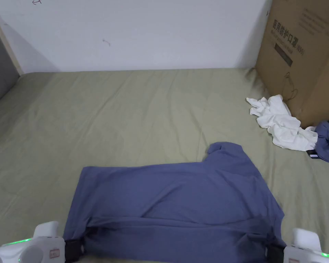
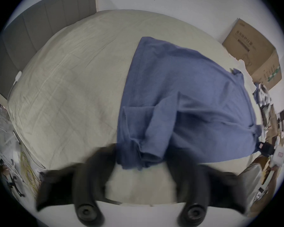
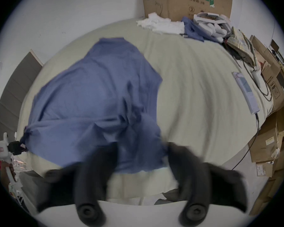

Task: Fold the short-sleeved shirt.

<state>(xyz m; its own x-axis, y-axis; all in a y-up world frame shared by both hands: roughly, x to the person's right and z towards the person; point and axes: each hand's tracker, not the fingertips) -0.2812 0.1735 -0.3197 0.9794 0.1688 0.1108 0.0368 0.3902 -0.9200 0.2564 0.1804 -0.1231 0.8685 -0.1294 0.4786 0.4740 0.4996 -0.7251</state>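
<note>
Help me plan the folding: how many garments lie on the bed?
3: the blue shirt at the near edge, a crumpled white garment by the cardboard box, a dark blue garment beside it. Others may be hidden.

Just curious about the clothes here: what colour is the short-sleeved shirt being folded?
The short-sleeved shirt is plain blue, with no pattern; the head view shows it best.
</note>
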